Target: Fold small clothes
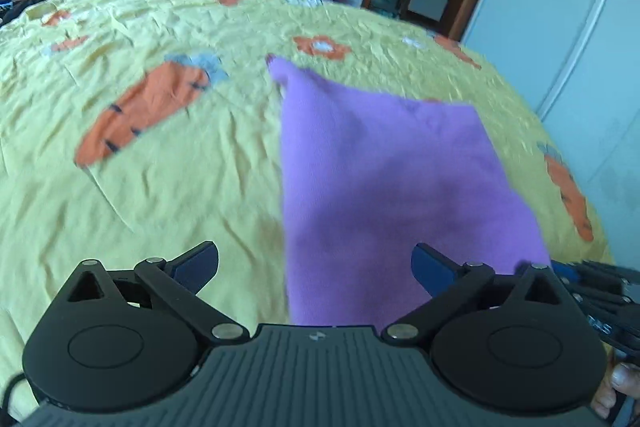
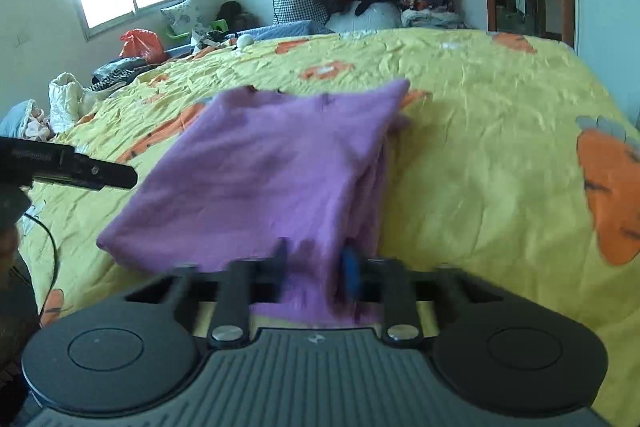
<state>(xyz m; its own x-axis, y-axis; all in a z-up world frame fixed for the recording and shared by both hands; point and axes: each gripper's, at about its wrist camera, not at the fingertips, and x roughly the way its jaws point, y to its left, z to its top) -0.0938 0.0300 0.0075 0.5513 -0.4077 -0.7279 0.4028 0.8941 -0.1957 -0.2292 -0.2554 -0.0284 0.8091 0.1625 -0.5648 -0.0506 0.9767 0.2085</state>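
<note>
The right gripper (image 2: 314, 267) pinches the near edge of the purple garment (image 2: 264, 171), presumably to control the fold, lying on the yellow bedspread (image 2: 480, 155) beside its carrot print, while the left gripper (image 1: 316, 263) hovers spread, holding nothing

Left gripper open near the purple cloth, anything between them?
Nothing visible. The left gripper is open right at the purple cloth, with only yellow bedsheet beside it. The right gripper is shut on the cloth's near edge.
</note>
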